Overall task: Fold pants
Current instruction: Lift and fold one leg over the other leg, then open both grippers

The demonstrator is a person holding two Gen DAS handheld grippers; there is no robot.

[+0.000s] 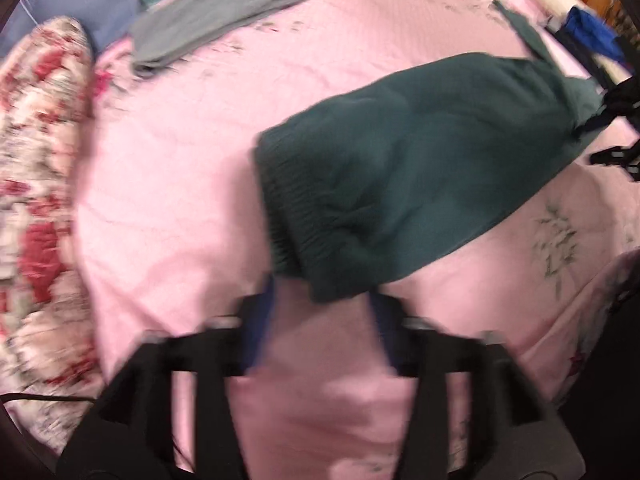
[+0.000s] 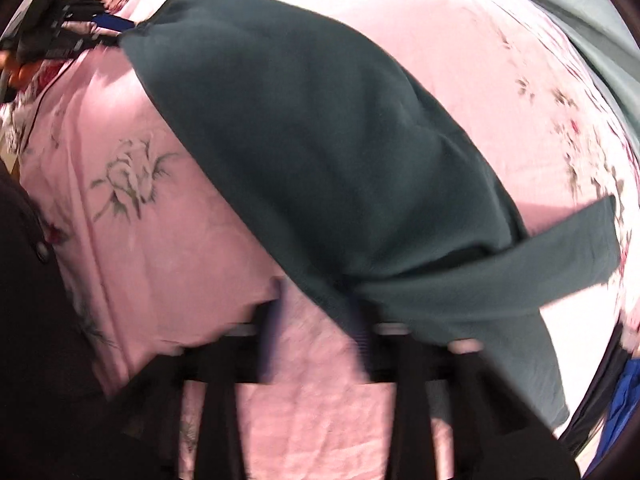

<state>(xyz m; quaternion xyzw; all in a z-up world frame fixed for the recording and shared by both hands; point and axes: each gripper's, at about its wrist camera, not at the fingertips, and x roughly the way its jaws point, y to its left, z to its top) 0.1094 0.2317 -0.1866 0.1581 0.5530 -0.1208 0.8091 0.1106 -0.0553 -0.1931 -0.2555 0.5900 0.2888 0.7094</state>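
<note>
Both views are blurred. In the left wrist view the left tool point(image 1: 320, 300) has its two blue-padded fingers point(image 1: 260, 320) spread wide apart, with pink bedsheet point(image 1: 180, 152) showing between them. The dark green pants point(image 1: 400, 168) lie just ahead of the fingertips, stretching away ahead and to the right; the gathered elastic end is nearest the tool, and a corner of it hangs down into the gap between the fingers. Whether either finger touches the cloth cannot be told, but the jaws are not closed on anything. At the far right end of the pants the other tool's black frame is seen against the cloth.

In the right wrist view the right tool point(image 2: 320, 312) also stands wide open, its fingers point(image 2: 272, 320) well apart with bedsheet point(image 2: 120, 240) between them. The pants point(image 2: 320, 140) run from the upper left, ahead of the tool, down to its right side, where the cloth drapes over the right finger and part of the frame. A loose flap sticks out to the right. Nothing is pinched. The left tool point(image 2: 80, 28) shows at the far upper-left end of the pants.

Far ahead and left of the left tool a grey folded garment point(image 1: 216, 20) lies on the bed, well apart from the pants, and a floral quilt point(image 1: 40, 160) runs along its left side
</note>
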